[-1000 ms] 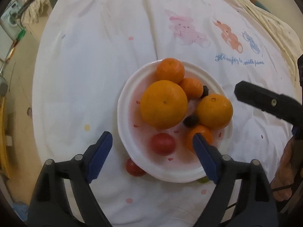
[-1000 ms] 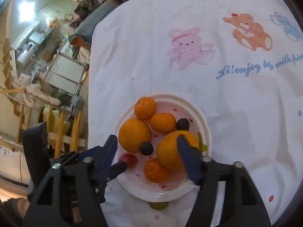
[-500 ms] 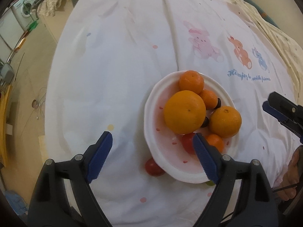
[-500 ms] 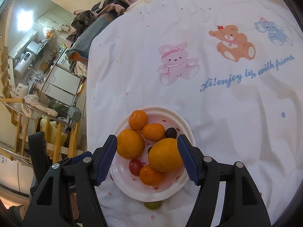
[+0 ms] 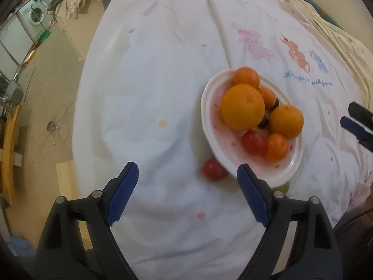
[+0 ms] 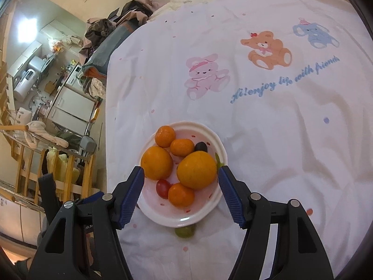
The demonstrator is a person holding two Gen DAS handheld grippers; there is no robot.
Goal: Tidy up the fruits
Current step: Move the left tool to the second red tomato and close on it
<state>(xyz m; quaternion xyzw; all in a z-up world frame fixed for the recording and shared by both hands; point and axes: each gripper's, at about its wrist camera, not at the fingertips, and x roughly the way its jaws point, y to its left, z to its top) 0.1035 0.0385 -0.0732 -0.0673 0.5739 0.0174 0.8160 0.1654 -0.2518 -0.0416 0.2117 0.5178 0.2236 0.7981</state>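
Plate (image 6: 205, 219) of oranges on cartoon-print cloth (image 6: 268, 140), both grippers' jaws empty

Left wrist view looks steeply down from close above, plate (image 5: 251, 175) ahead-right of its fingers; right wrist view slants down, the same plate (image 6: 181, 220) between its fingers.

You are in a home. A bed sheet (image 6: 256, 121) with a pink bunny, a bear and an elephant lies under you. Left of the sheet you see a washing machine (image 5: 35, 15), piled clothes (image 6: 109, 28) and white kitchen cabinets (image 6: 70, 107).
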